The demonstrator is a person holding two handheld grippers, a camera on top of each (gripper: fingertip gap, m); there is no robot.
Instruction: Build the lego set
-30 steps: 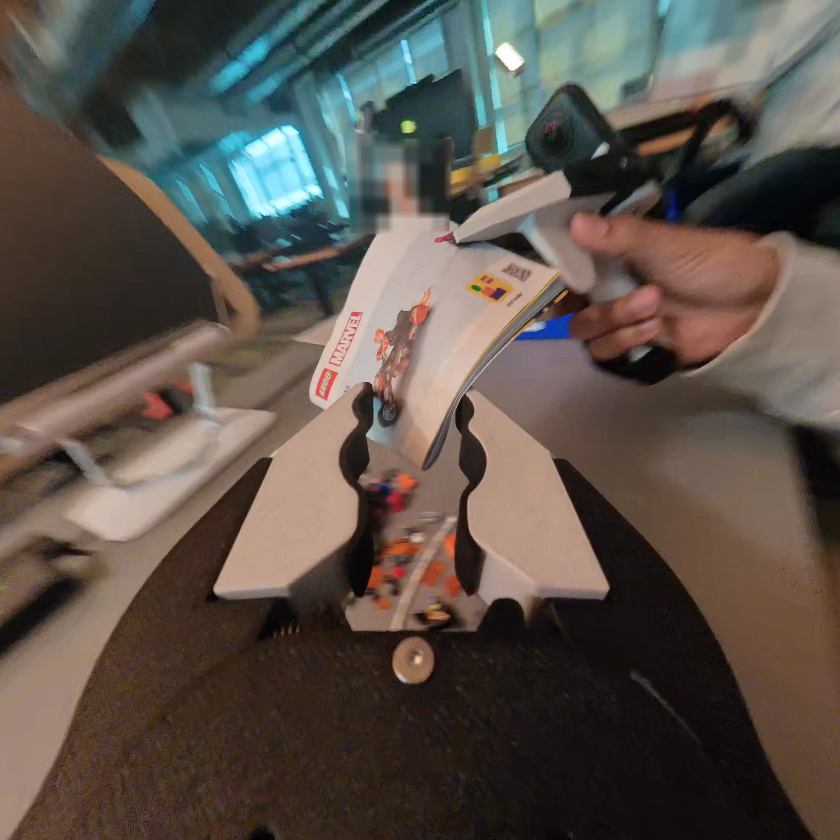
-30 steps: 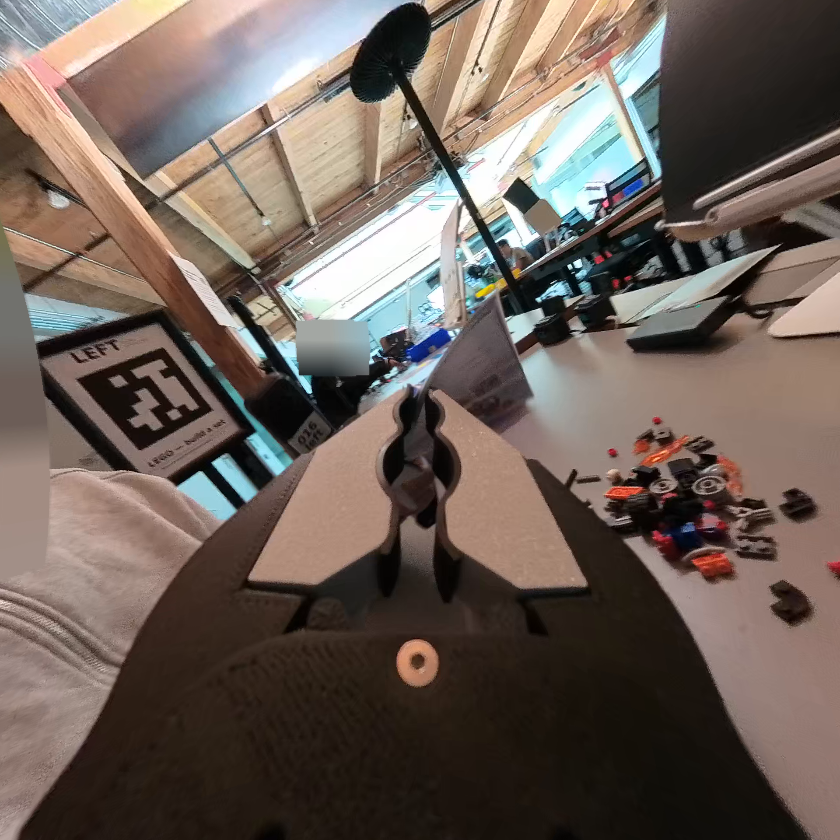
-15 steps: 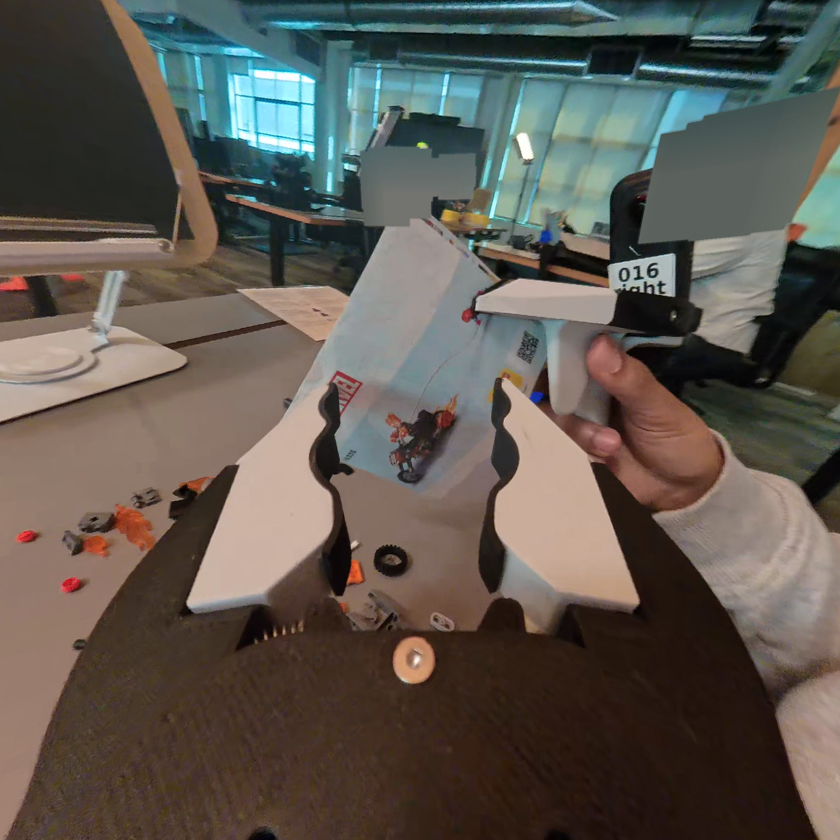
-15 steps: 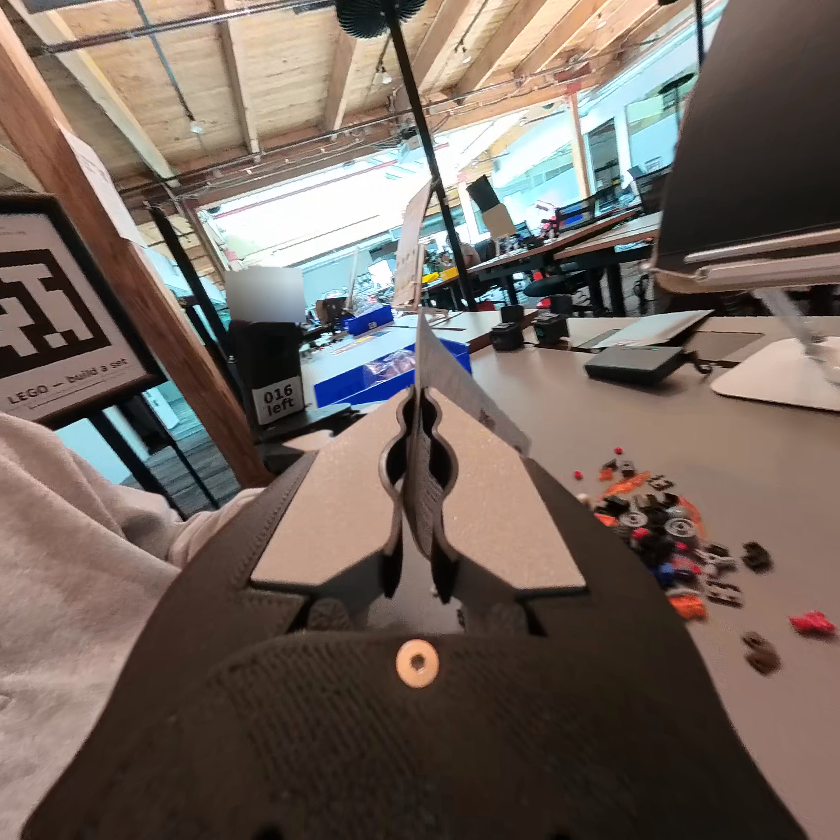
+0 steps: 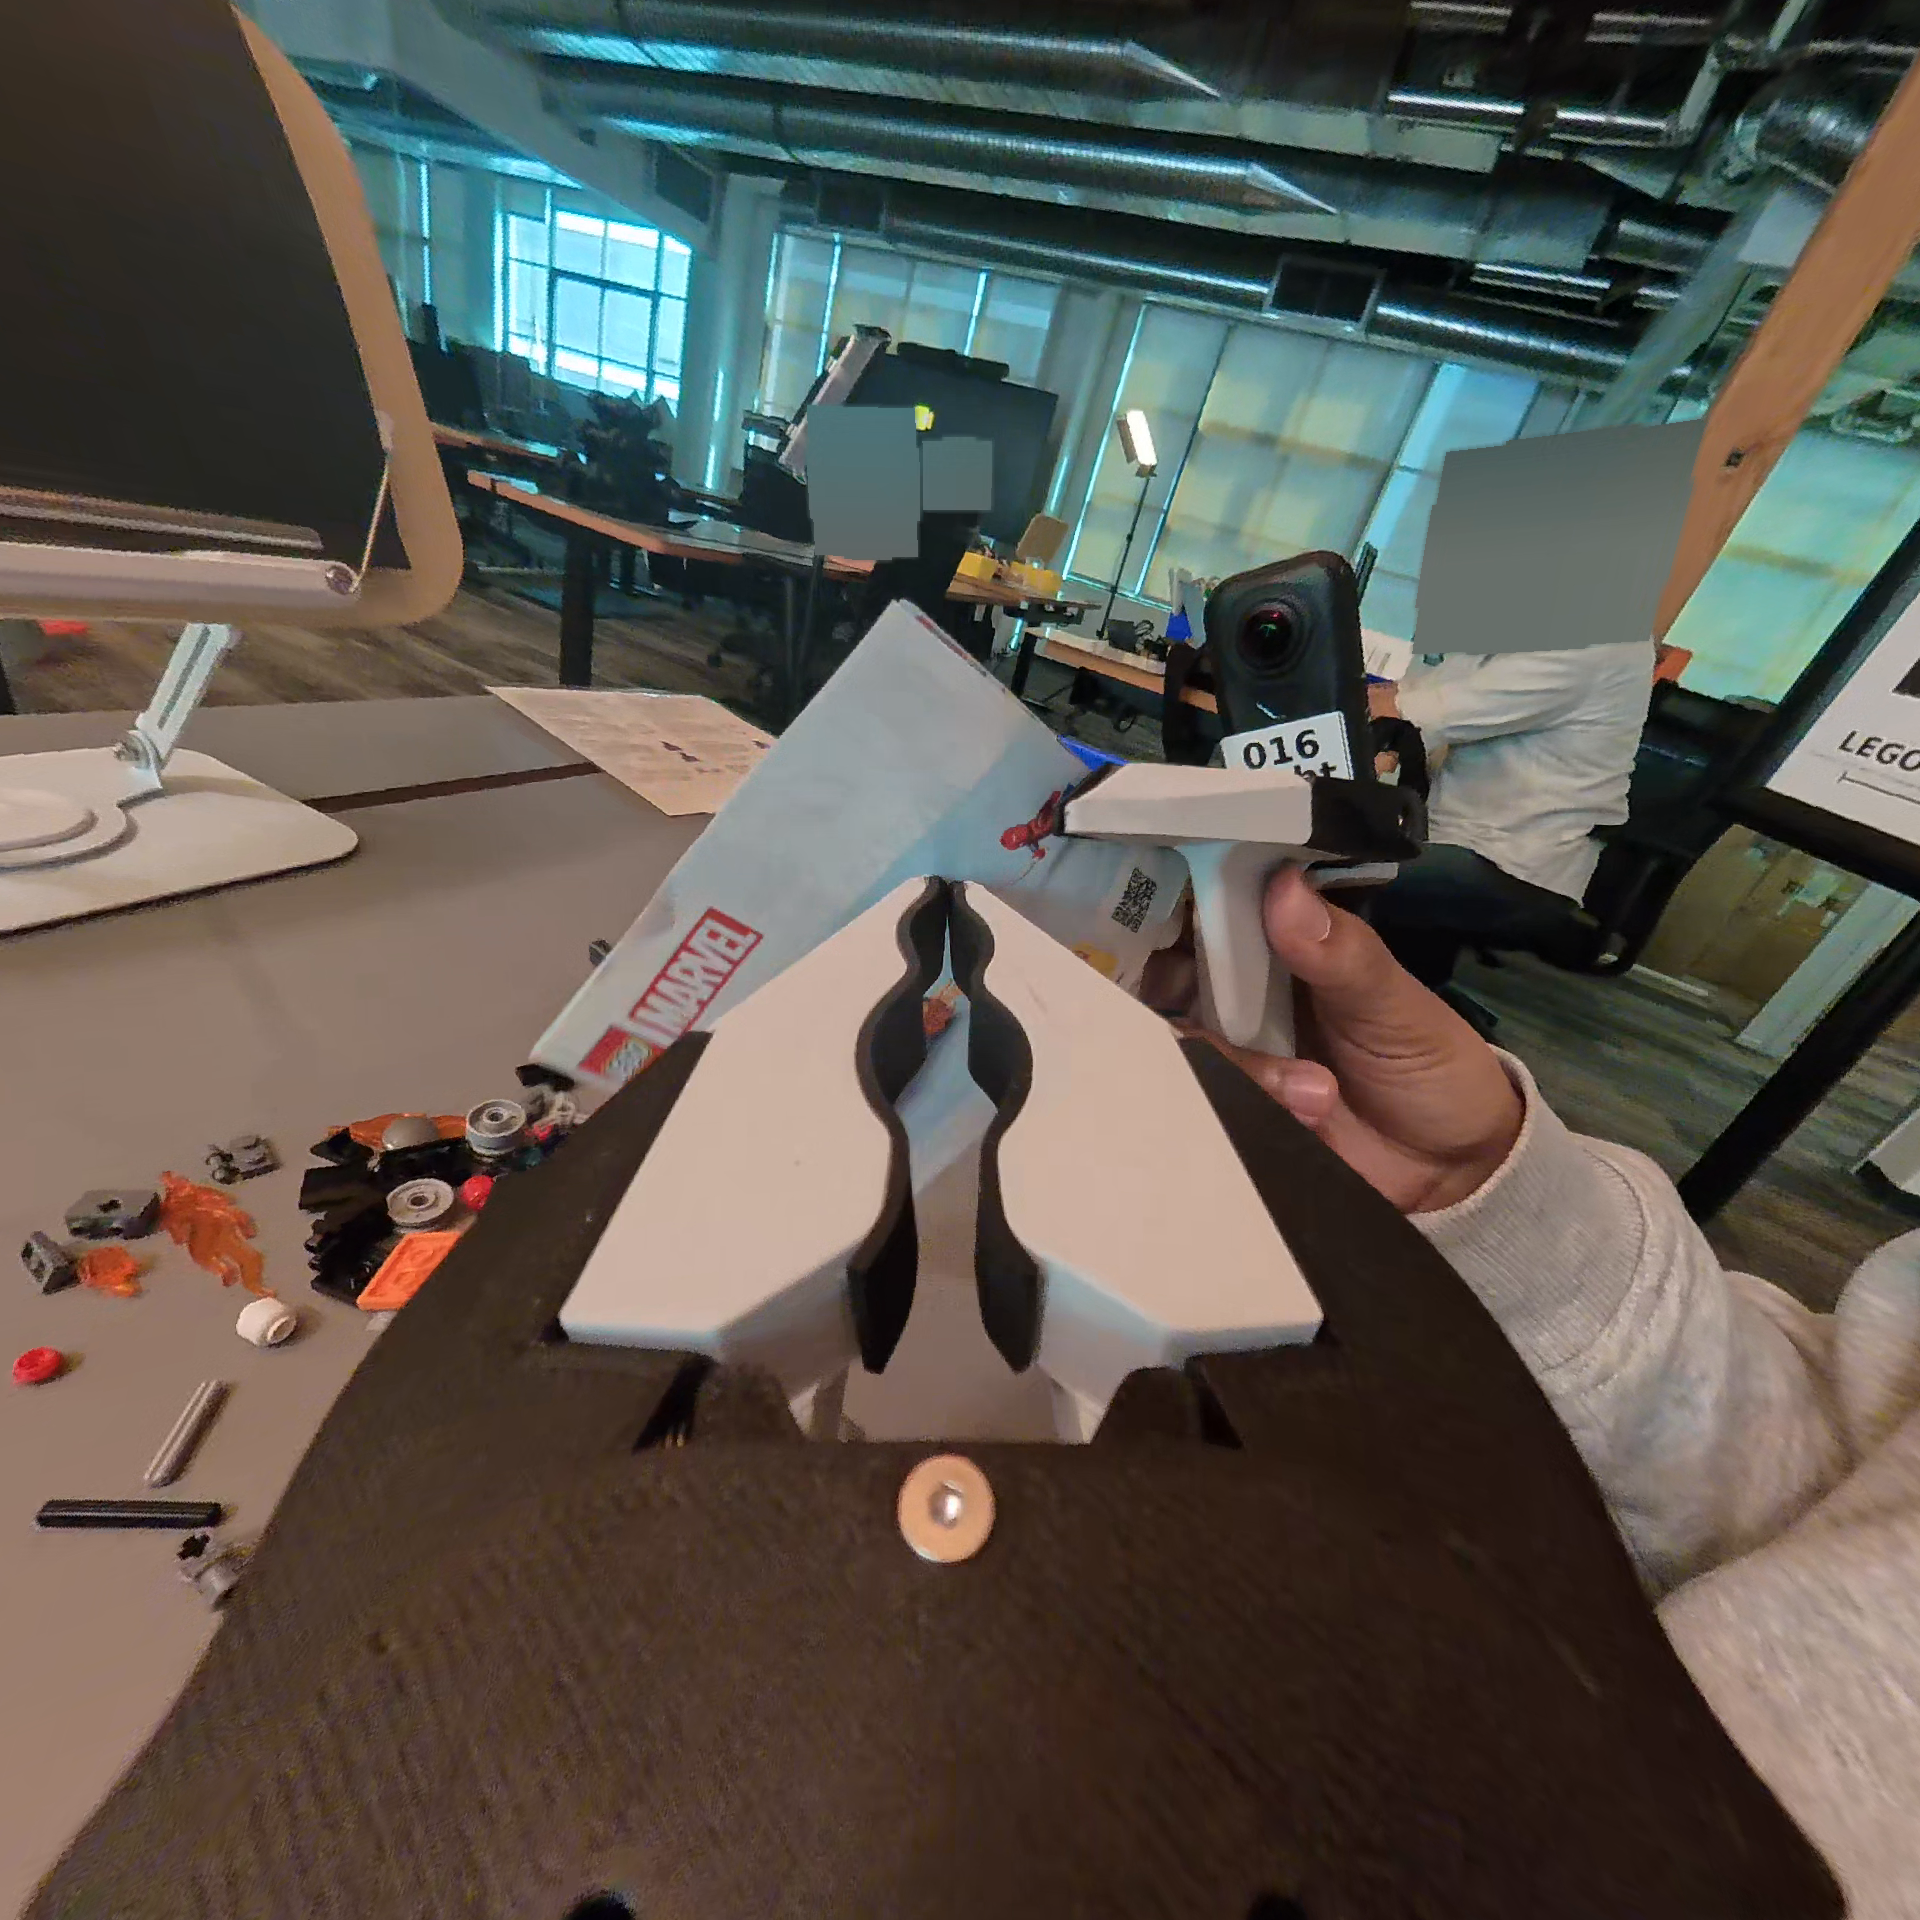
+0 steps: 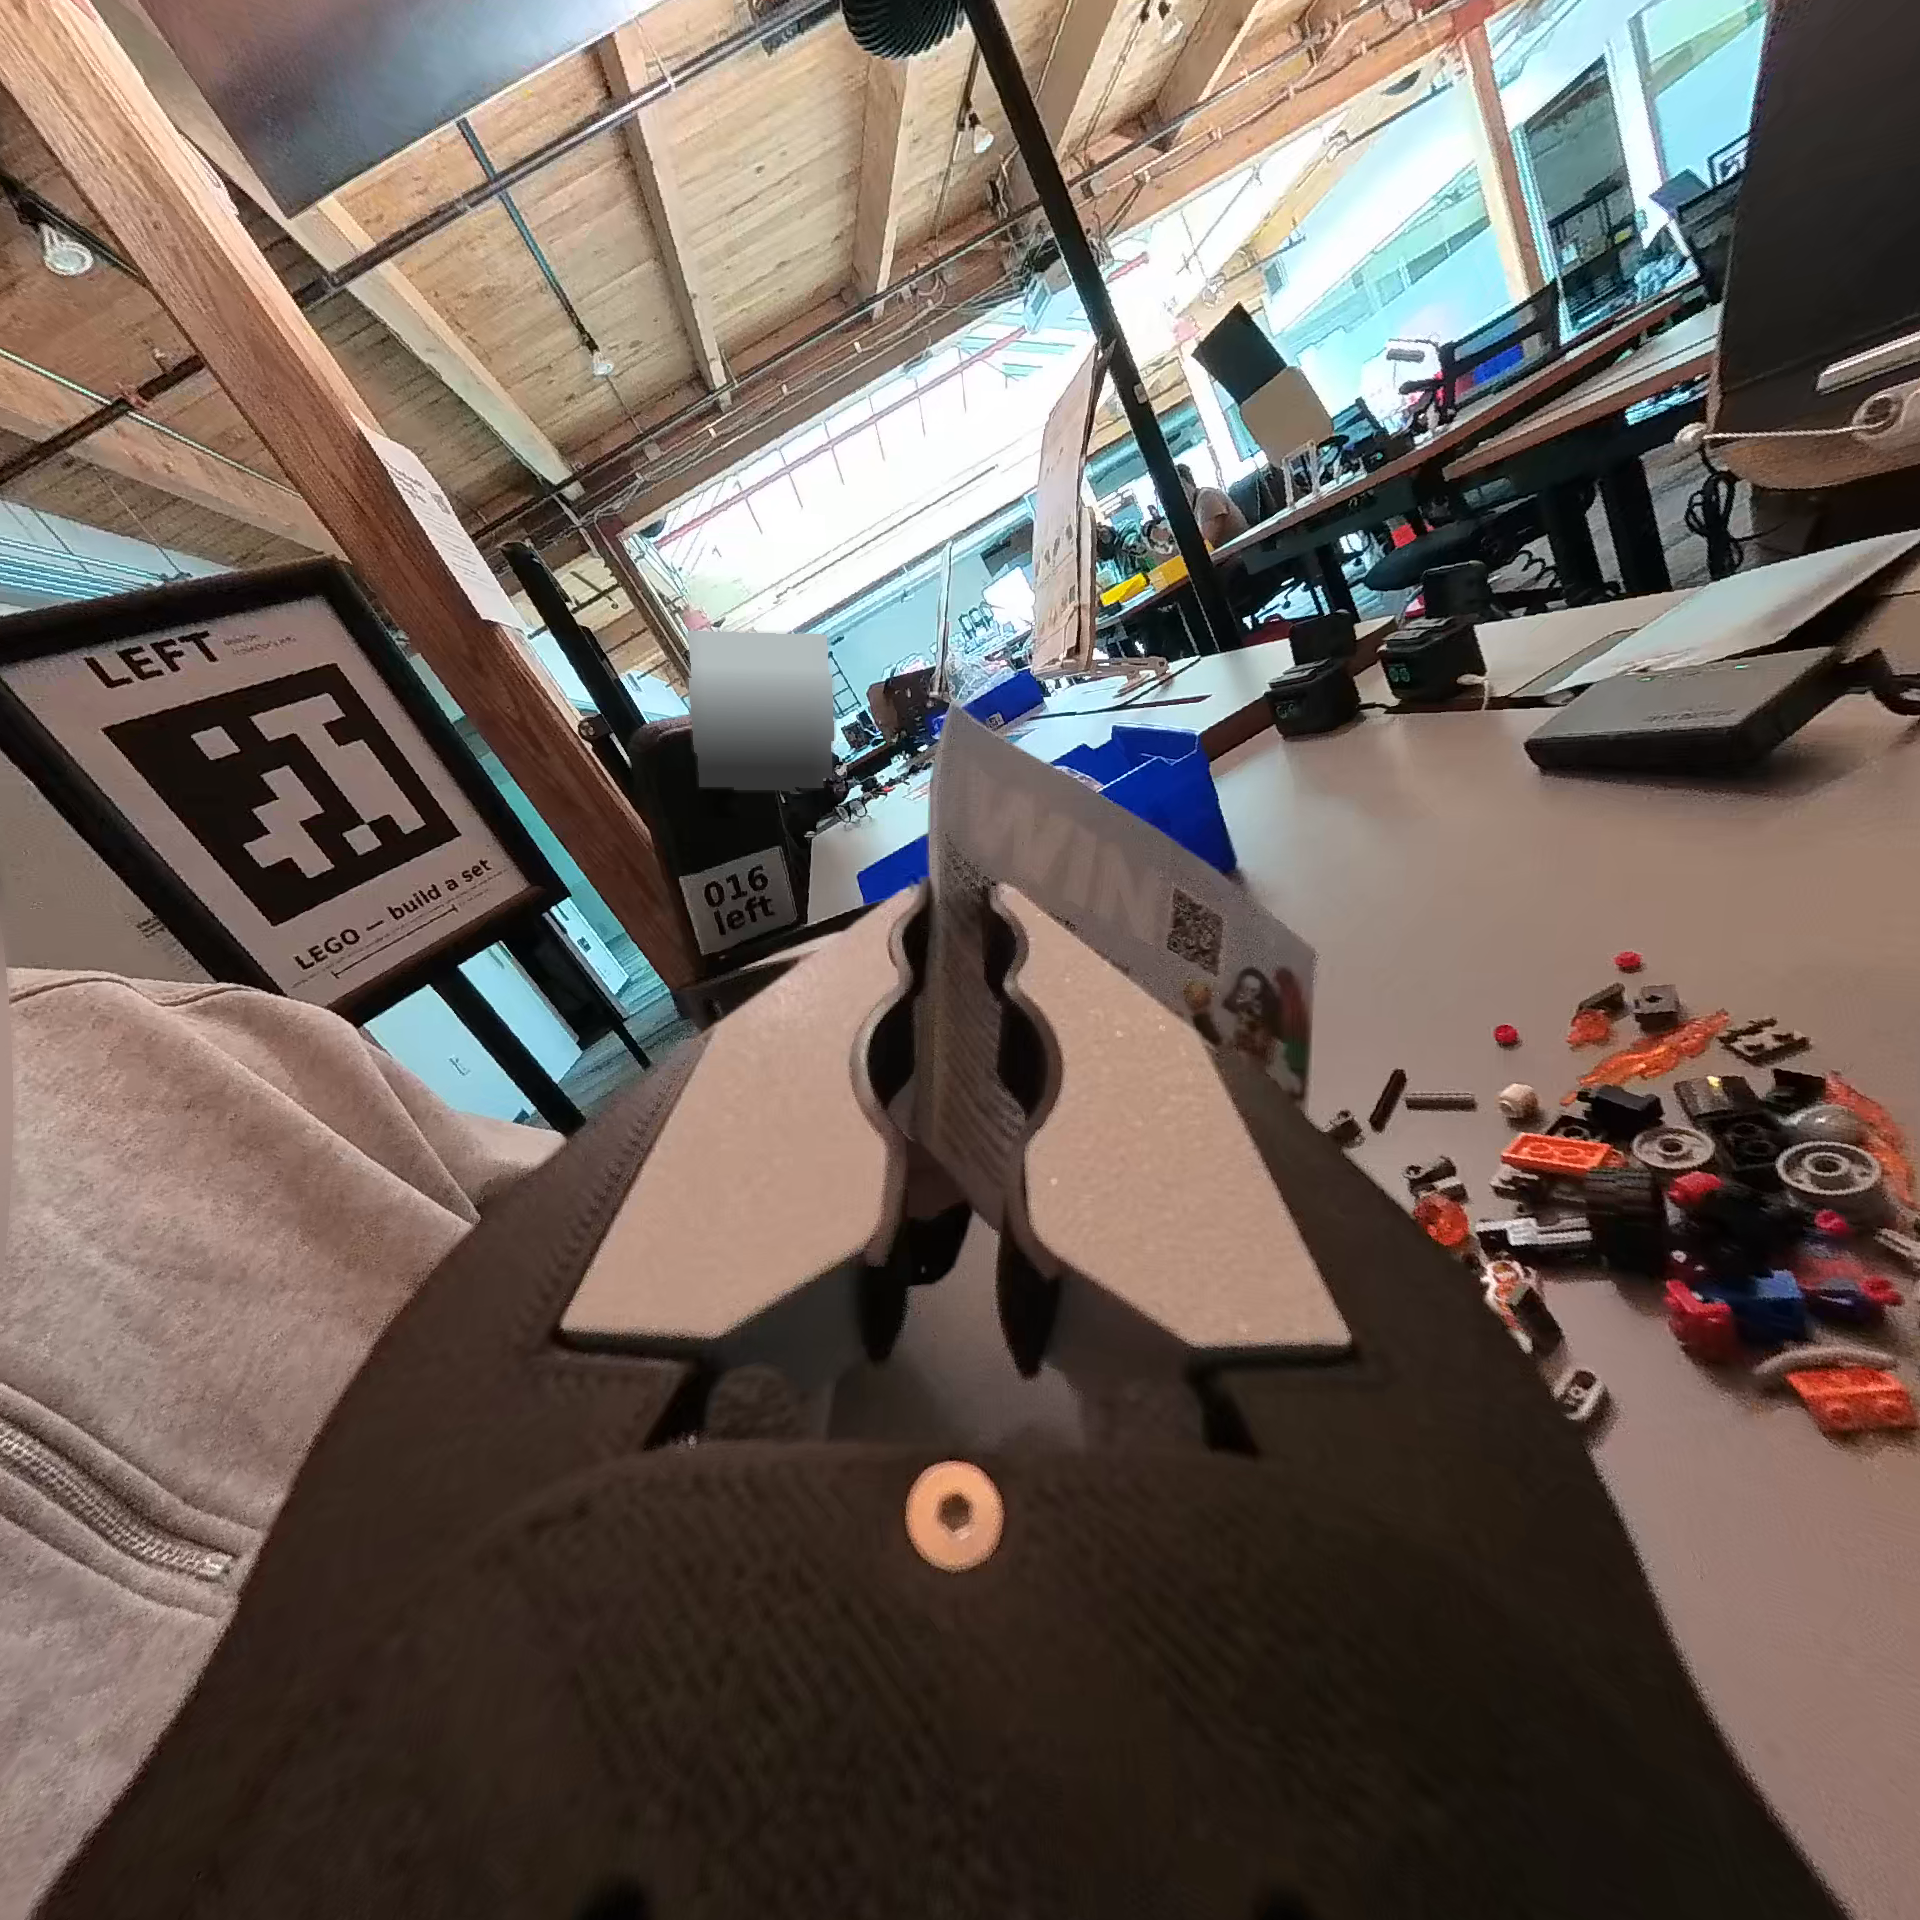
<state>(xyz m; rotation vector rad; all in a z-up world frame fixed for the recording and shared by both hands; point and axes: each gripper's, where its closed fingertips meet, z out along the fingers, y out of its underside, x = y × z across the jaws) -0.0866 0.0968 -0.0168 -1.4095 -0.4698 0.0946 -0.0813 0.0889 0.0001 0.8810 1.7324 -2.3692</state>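
A pale instruction booklet [image 5: 831,831] is held up off the grey table [image 5: 260,987]. My left gripper [image 5: 943,889] is shut, its tips meeting on the booklet's lower edge. My right gripper [image 5: 1060,821], held in a hand, pinches the booklet's right side. In the right wrist view my right gripper [image 6: 951,899] is shut on the booklet [image 6: 1091,894], which stands edge-on between the fingers. A pile of loose lego pieces [image 5: 395,1195], black, orange, grey and red, lies on the table left of the booklet. It also shows in the right wrist view [image 6: 1714,1174].
A white monitor stand [image 5: 156,831] and a paper sheet [image 5: 644,738] lie farther back on the table. A blue bin [image 6: 1153,779] and a black box [image 6: 1683,717] sit beyond the booklet. A framed sign [image 6: 270,790] stands by a wooden post. A person [image 5: 1527,748] sits behind. Only a small space, under 4 cm, lies between the two pairs of fingers.
My left gripper has closed from wide open onto the booklet. The right gripper has kept its hold and tilted the booklet more upright.
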